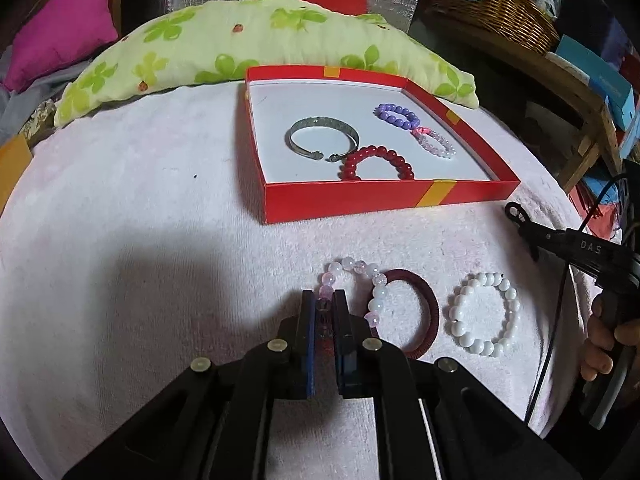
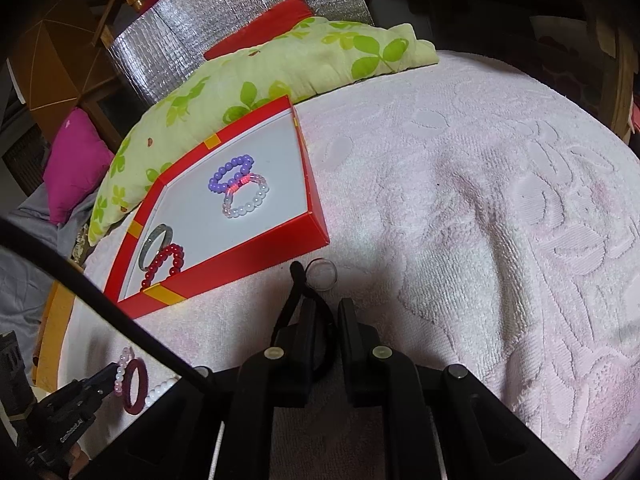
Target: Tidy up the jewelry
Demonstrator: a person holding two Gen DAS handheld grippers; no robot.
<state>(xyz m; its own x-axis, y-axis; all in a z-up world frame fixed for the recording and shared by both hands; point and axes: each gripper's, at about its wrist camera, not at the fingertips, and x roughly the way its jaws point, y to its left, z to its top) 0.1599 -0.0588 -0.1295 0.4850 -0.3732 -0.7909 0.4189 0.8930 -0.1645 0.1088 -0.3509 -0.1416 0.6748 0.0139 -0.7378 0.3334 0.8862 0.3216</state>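
A red box (image 1: 352, 198) on the pink towel holds a silver bangle (image 1: 322, 138), a red bead bracelet (image 1: 376, 162), a purple bead bracelet (image 1: 396, 114) and a pale pink bead bracelet (image 1: 436, 144). My left gripper (image 1: 325, 304) is shut on a pink-and-white crystal bead bracelet (image 1: 360, 272), which lies against a dark red hair band (image 1: 416, 312). A white bead bracelet (image 1: 484, 314) lies to the right. My right gripper (image 2: 326, 312) is shut on a black cord with a clear bead (image 2: 321, 275), just in front of the box (image 2: 256, 256).
A green flowered pillow (image 1: 256, 44) lies behind the box. A magenta cushion (image 1: 60, 32) is at the far left, a wicker basket (image 1: 492, 4) at the far right. The pink towel (image 2: 480, 220) spreads to the right of the box.
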